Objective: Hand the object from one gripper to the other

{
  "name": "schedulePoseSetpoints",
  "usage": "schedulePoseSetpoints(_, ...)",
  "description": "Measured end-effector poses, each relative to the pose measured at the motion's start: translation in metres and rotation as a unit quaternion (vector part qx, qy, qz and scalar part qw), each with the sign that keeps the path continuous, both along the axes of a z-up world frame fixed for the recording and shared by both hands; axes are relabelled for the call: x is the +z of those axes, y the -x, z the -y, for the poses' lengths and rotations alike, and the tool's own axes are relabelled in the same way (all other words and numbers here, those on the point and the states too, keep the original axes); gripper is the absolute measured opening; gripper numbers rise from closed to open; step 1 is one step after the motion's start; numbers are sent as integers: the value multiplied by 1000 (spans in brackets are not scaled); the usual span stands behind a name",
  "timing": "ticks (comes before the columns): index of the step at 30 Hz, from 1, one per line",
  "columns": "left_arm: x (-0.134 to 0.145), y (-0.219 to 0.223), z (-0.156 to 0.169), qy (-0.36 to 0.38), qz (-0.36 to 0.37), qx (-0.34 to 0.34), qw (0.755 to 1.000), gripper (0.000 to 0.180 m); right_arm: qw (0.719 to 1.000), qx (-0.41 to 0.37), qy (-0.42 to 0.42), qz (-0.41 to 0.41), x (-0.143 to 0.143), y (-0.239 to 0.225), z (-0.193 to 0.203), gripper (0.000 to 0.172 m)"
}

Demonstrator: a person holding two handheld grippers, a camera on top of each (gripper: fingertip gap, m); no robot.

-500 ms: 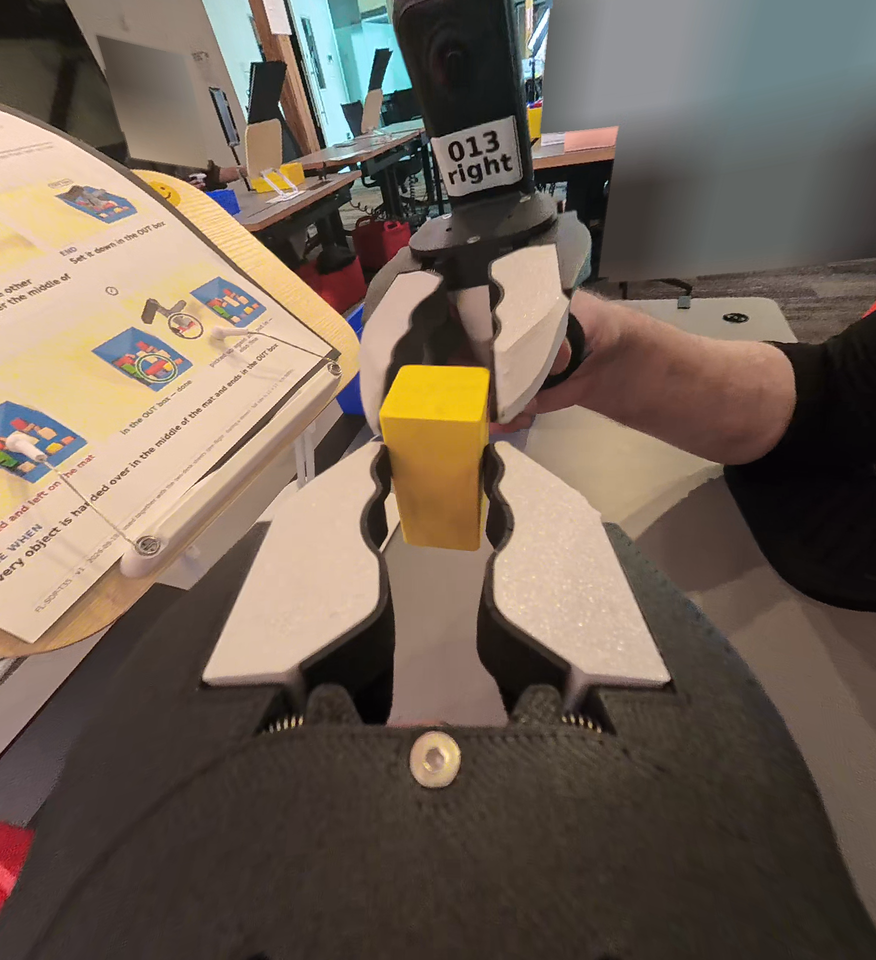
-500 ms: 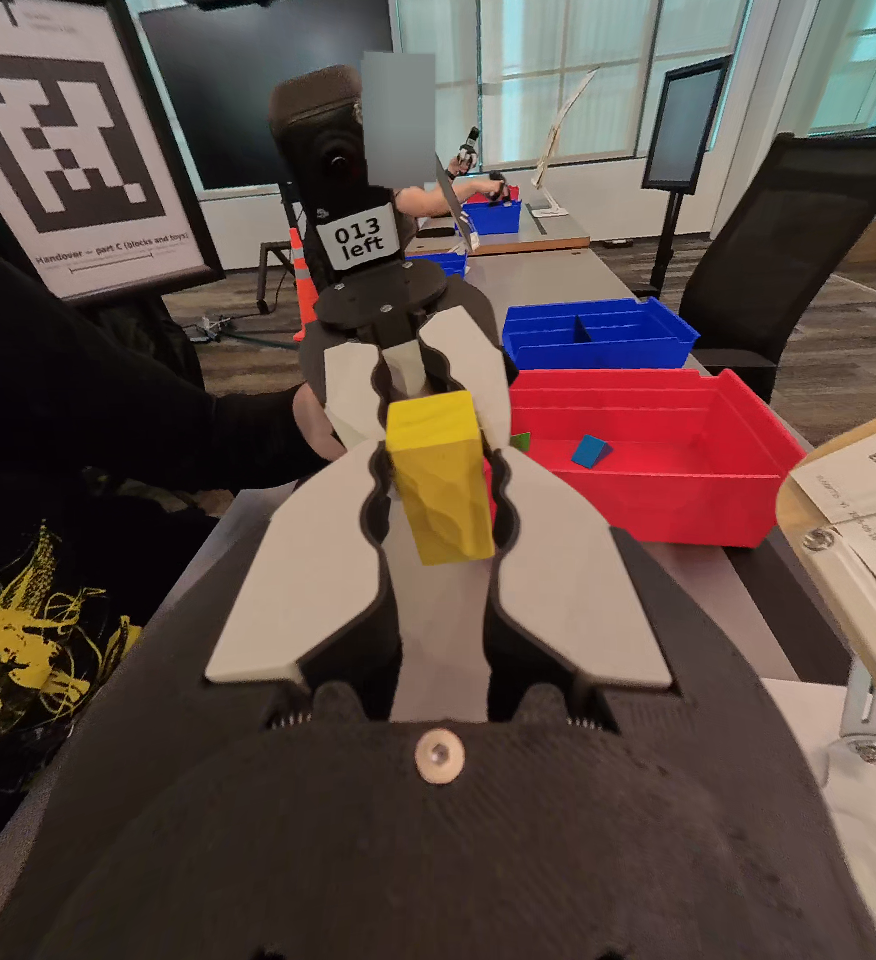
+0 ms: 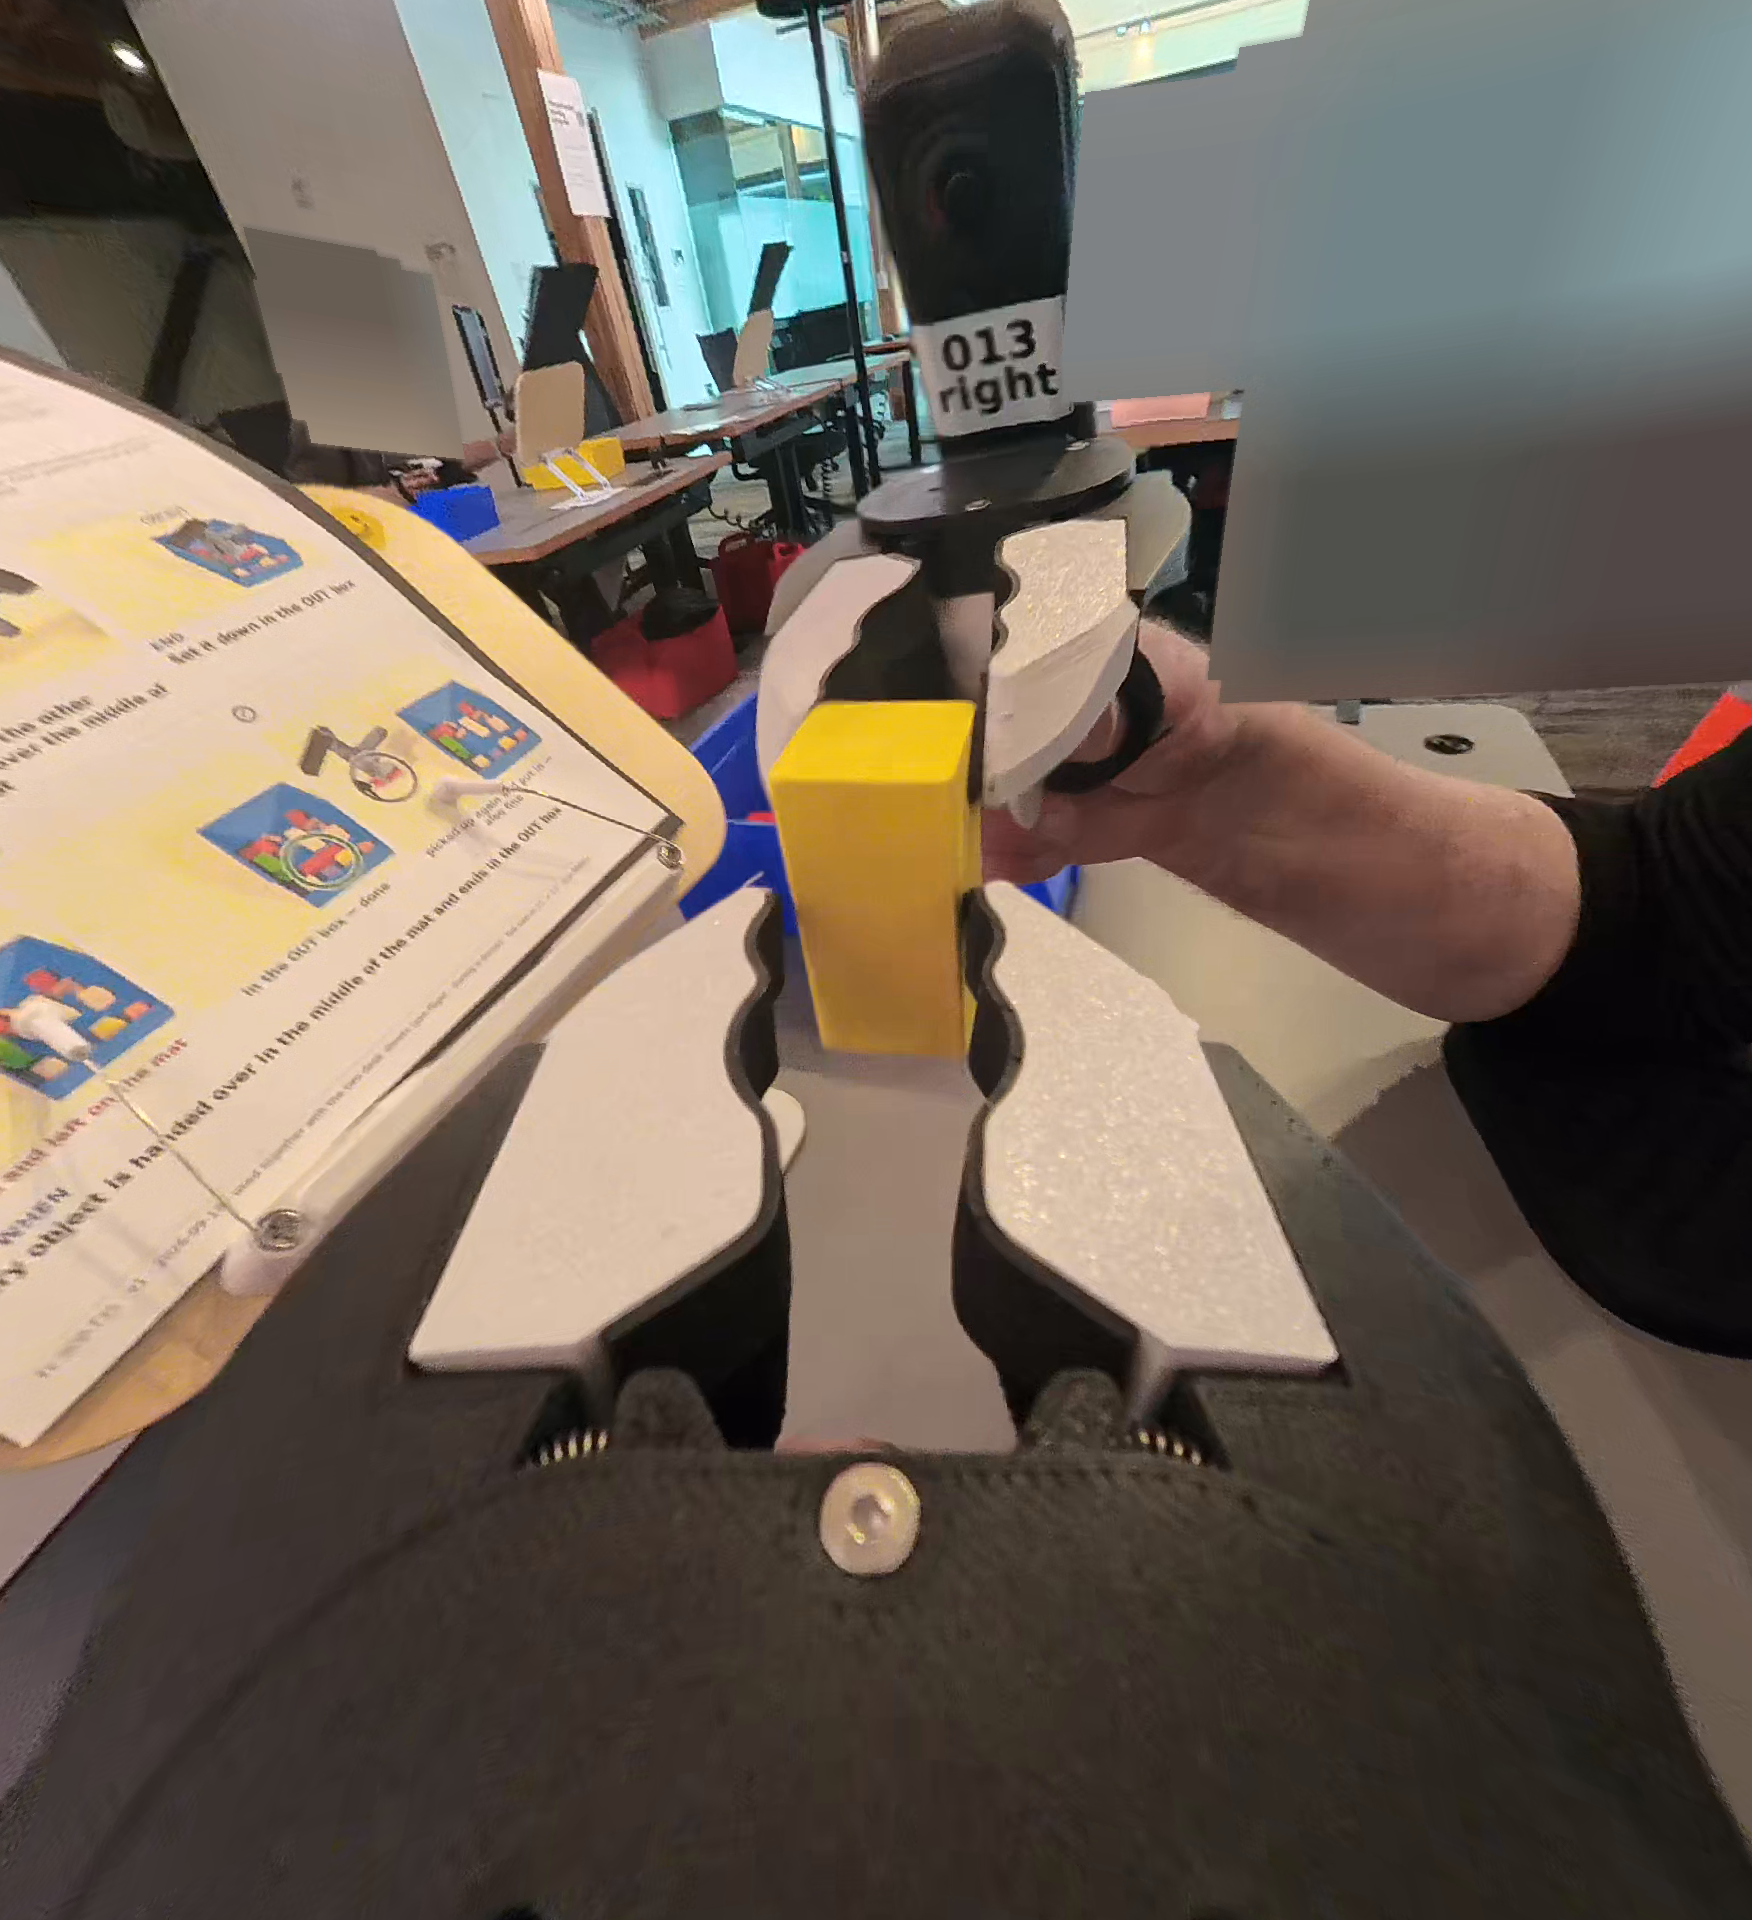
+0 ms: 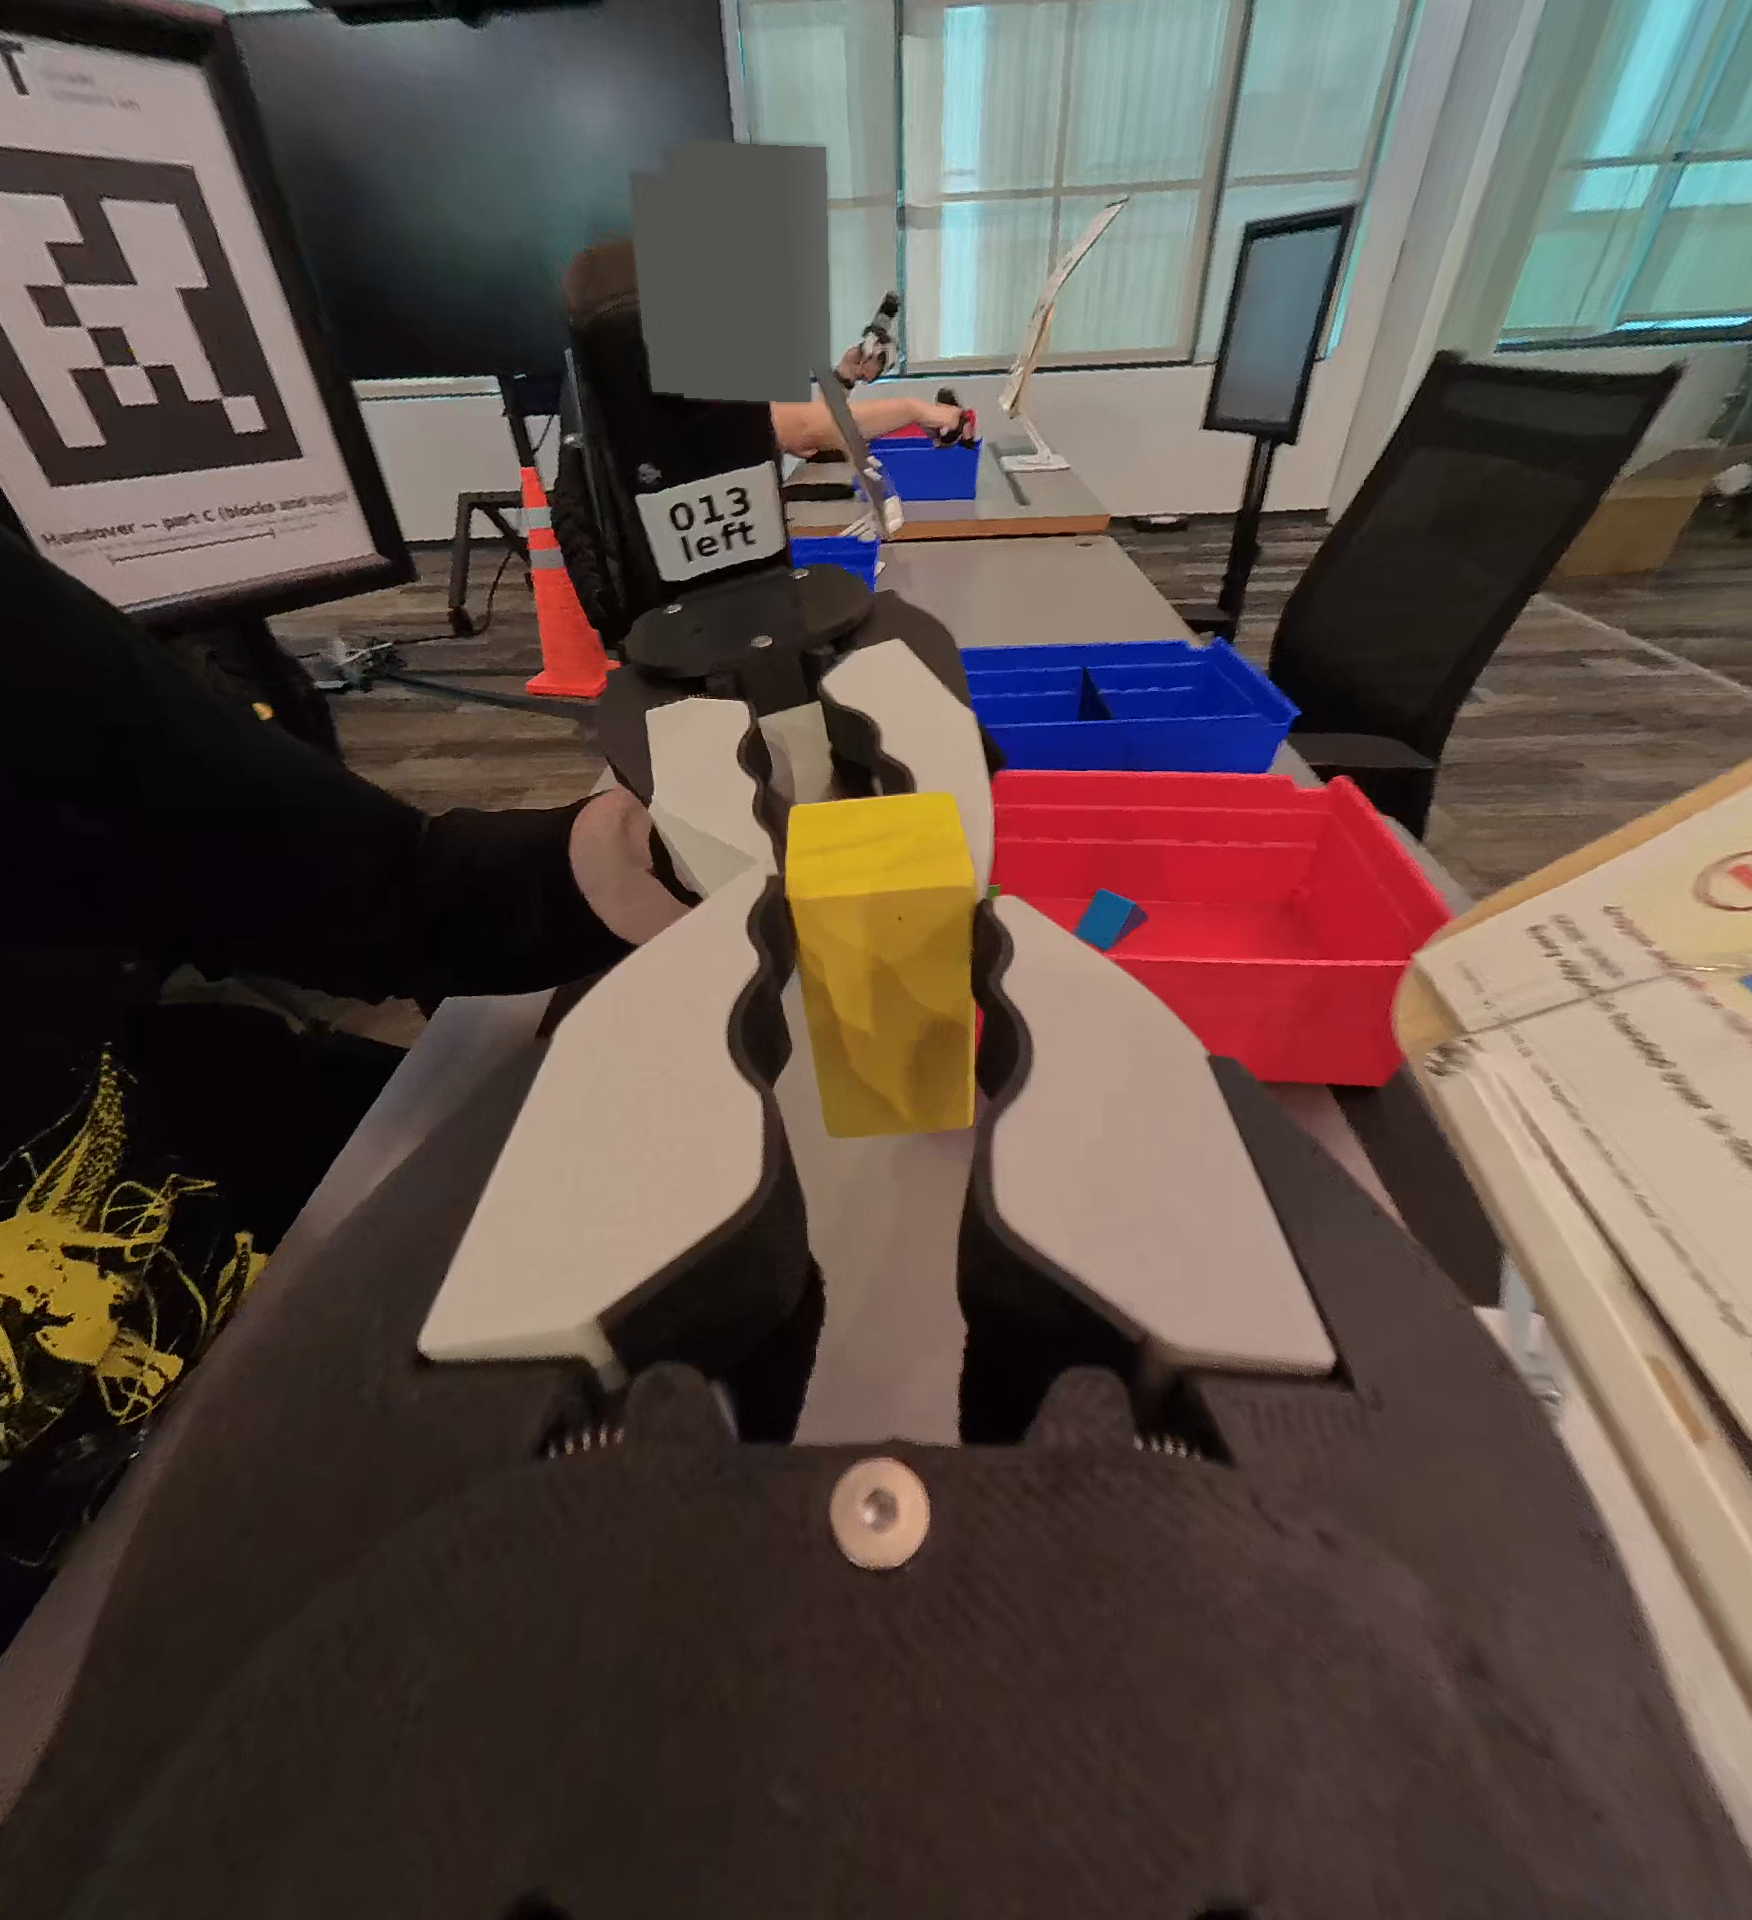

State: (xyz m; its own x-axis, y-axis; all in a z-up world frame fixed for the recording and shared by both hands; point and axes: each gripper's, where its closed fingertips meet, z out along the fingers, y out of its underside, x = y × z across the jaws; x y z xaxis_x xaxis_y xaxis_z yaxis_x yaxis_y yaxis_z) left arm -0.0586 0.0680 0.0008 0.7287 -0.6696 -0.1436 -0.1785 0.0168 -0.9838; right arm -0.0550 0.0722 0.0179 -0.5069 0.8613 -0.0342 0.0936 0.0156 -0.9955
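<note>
A yellow rectangular block [image 3: 877, 894] stands upright between the two grippers, which face each other above the table. My left gripper [image 3: 877, 935] is shut on it, its pads against the block's two sides. In the right wrist view the same block [image 4: 882, 987] sits between my right gripper's [image 4: 882, 935] pads, which press on both sides too. The right gripper [image 3: 913, 665] shows behind the block in the left wrist view. The left gripper [image 4: 810, 769] shows behind it in the right wrist view. Both sets of far fingertips are hidden by the block.
A red bin [image 4: 1163, 821] holding a blue wedge [image 4: 1111, 920] stands beside the grippers, with a blue divided bin [image 4: 1121, 707] beyond it. An instruction board [image 3: 228, 831] leans at the left wrist view's left. A person's forearm [image 3: 1319, 831] reaches in. A black chair [image 4: 1474, 571] stands behind the bins. Less than 4 cm separates the two grippers' tips.
The right gripper's fingers have closed in onto the block, which now stands straighter between them. The left gripper's hold on the block looks unchanged.
</note>
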Motion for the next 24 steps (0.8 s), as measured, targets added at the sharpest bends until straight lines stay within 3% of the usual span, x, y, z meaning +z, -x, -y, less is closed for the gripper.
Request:
schedulePoseSetpoints(6, 9, 16, 5, -10, 6, 16, 1000, 24, 990, -143, -7, -4, 29, -59, -82, 31)
schedulePoseSetpoints(10, 3, 28, 8, -3, 11, 29, 1000, 9, 948, -316, -16, 31, 18, -118, -171, 31)
schedulePoseSetpoints(16, -7, 36, 9, 8, 14, 45, 999, 3, 888, -435, 83, 122, -61, -174, -271, 31)
schedulePoseSetpoints(20, -16, 30, 8, 19, -8, 42, 999, 3, 862, -454, 121, 192, -120, -177, -299, 31)
schedulePoseSetpoints(24, -21, 27, 5, 26, -11, 40, 999, 2, 832, -480, 103, 258, -166, -177, -315, 32)
